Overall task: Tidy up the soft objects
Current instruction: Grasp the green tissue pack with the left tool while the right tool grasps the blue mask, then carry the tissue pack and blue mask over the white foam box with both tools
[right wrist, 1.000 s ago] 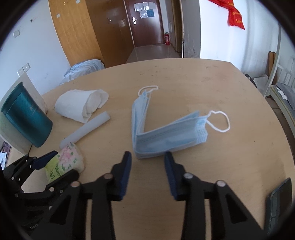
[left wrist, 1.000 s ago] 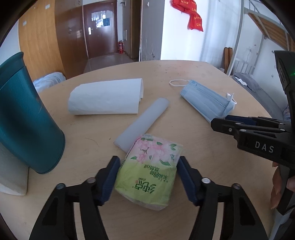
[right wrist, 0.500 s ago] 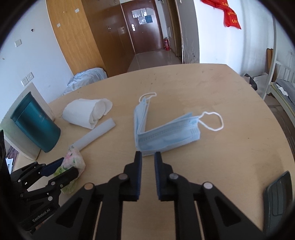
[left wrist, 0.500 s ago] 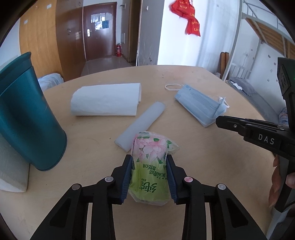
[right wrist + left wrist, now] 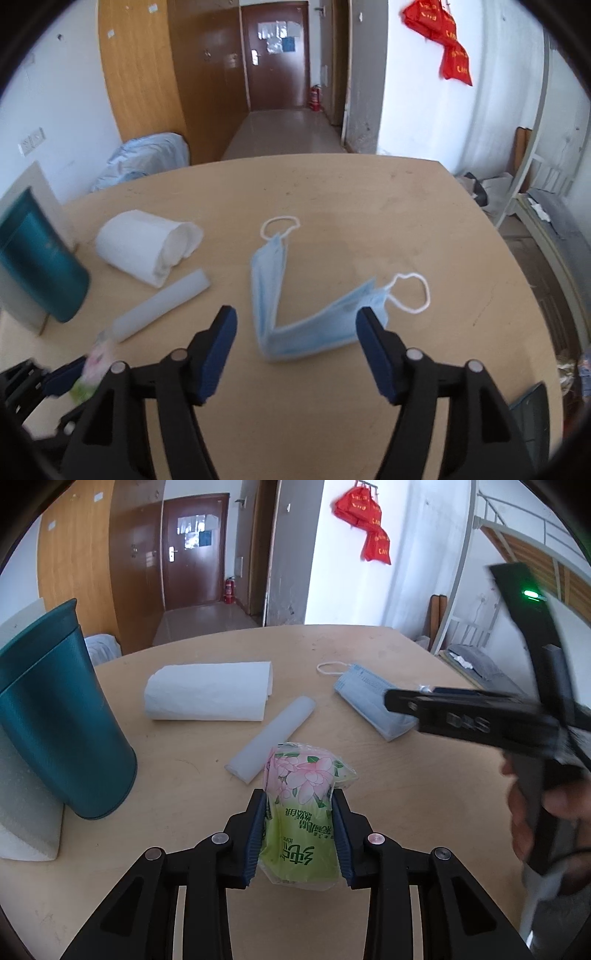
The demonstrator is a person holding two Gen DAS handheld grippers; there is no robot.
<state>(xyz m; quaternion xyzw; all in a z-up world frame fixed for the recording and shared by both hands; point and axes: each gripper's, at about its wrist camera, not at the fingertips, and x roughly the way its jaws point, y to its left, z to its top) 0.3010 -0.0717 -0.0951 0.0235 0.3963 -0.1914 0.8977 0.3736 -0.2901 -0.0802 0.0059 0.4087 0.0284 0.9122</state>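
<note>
While my left gripper (image 5: 299,834) pinches the green floral tissue pack (image 5: 301,812), my right gripper (image 5: 297,350) is opening, empty, near the folded blue face mask (image 5: 295,299); nothing yet sits in the teal bin (image 5: 55,716).

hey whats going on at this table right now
A person is tidying soft items with two handheld grippers. The left gripper is clamped on a green floral tissue pack. The right gripper is opening its jaws in front of a folded blue face mask, not gripping it. A paper towel roll lies untouched on the table.
</note>
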